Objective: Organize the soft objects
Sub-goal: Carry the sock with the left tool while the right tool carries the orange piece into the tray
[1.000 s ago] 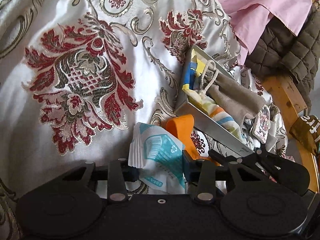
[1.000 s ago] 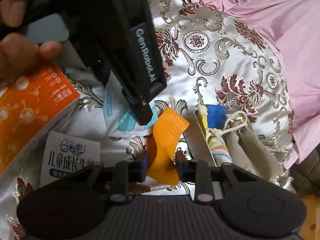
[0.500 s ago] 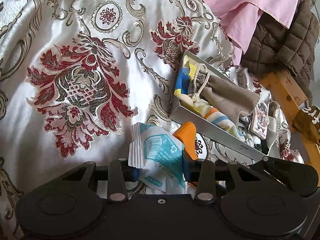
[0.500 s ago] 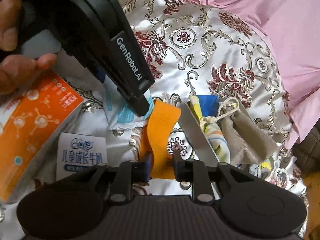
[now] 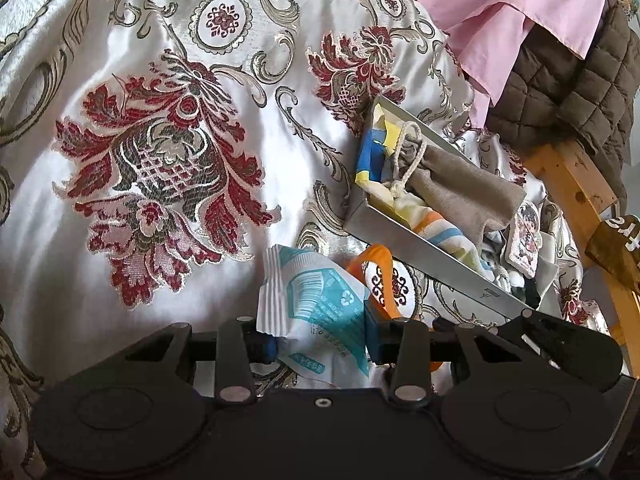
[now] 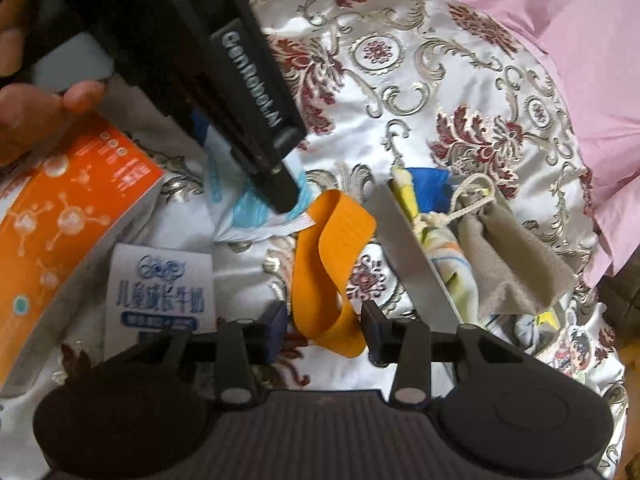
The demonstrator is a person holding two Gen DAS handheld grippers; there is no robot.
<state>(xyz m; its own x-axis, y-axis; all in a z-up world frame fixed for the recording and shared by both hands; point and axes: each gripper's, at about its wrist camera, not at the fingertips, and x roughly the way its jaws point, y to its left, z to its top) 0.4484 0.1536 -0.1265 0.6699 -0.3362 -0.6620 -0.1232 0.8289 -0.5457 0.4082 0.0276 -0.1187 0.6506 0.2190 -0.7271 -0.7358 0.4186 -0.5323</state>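
The left gripper's (image 5: 320,340) fingers are clamping a teal-and-white packet (image 5: 316,300); the right gripper's (image 6: 324,320) are standing apart around an orange strap (image 6: 328,256), both still outside the tray (image 5: 420,256) already holding a pouch (image 5: 460,188).

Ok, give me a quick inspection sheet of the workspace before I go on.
Surface: patterned satin bedspread, wrinkled.
Job's things: white and teal packet; orange strap loose beside the metal tray; tray holds a drawstring pouch and striped cloth.
Clutter: orange box, milk carton, cartoon card.
Grippers: left gripper shut on the packet; right gripper open, strap between its jaws, not pinched.
Cables: nothing seen.
Surroundings: pink cloth, brown quilted jacket, wooden frame.
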